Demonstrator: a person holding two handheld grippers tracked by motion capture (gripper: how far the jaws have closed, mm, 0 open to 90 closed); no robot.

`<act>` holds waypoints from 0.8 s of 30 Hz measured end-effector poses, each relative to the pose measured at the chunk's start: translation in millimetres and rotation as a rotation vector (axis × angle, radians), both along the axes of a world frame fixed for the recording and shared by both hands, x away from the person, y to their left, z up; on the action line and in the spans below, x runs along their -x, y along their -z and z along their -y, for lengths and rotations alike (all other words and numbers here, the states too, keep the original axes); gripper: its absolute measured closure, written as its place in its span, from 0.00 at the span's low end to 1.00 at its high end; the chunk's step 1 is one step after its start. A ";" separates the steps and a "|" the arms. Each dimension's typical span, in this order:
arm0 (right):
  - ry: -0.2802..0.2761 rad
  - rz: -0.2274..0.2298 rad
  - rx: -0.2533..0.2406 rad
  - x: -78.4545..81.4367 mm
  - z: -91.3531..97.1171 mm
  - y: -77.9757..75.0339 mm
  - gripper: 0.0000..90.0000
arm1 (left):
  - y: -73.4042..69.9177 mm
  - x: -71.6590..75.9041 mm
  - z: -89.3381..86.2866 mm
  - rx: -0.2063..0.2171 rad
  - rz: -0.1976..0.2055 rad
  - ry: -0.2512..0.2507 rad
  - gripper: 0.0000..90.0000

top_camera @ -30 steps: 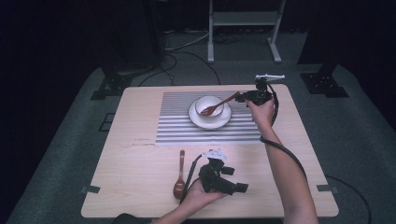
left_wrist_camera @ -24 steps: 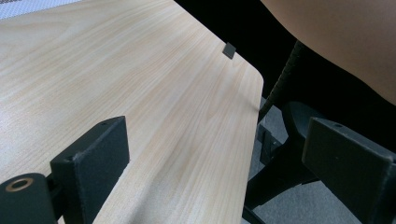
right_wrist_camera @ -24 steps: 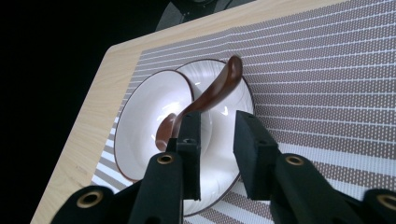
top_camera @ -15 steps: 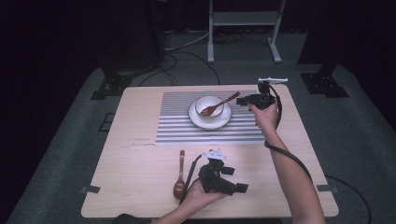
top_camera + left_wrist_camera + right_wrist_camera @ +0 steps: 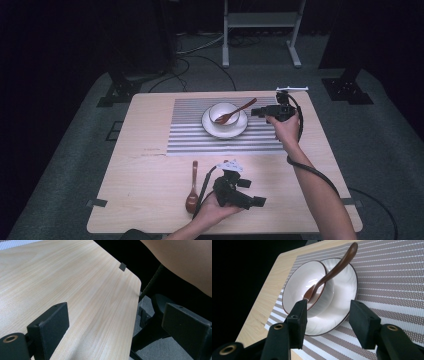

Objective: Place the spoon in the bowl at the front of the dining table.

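A white bowl (image 5: 223, 112) (image 5: 298, 287) stands on a white saucer (image 5: 235, 132) (image 5: 342, 290) on the striped mat (image 5: 200, 137). A brown spoon (image 5: 235, 112) (image 5: 334, 267) leans in the bowl, its handle pointing to the right. My right gripper (image 5: 255, 112) (image 5: 327, 322) hovers just right of the saucer. Its jaws have just been opening and nothing is between them. A second brown spoon (image 5: 192, 187) lies near the table's front edge. Right of that spoon my left gripper (image 5: 257, 201) (image 5: 117, 320) rests open and empty.
The wooden table (image 5: 150, 165) (image 5: 75, 277) has a rounded front right corner close to the left gripper. A forearm (image 5: 320, 195) reaches along the table's right side. A white metal stand (image 5: 260, 20) and dark stand feet sit on the floor behind the table.
The right gripper's jaws have parted from the spoon handle and drawn slightly back to the right. The spoon stays in the bowl. The left gripper has not moved.
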State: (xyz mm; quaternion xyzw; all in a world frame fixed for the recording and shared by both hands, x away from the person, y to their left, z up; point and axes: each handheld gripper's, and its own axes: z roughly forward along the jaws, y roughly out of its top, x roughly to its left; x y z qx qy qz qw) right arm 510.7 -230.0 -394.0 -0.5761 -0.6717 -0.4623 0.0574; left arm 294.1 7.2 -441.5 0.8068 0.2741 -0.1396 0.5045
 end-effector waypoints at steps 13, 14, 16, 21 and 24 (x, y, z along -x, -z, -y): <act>-0.039 -0.026 0.018 14.0 3.7 13.5 0.49 | -0.7 -0.9 -0.9 0.005 0.000 -0.006 0.07; -0.041 -0.025 0.019 15.1 4.0 14.0 0.48 | -0.7 -0.9 -0.9 0.005 0.000 -0.006 0.07; -0.047 -0.027 0.021 17.2 4.9 14.6 0.48 | -0.8 -0.9 -1.0 0.004 0.001 -0.005 0.07; -0.062 -0.037 0.026 22.7 7.3 16.7 0.47 | -0.5 -1.2 -0.9 0.003 0.000 -0.006 0.07; -0.067 -0.041 0.032 24.8 7.6 18.0 0.46 | -0.5 -1.5 -1.1 0.003 0.001 -0.007 0.07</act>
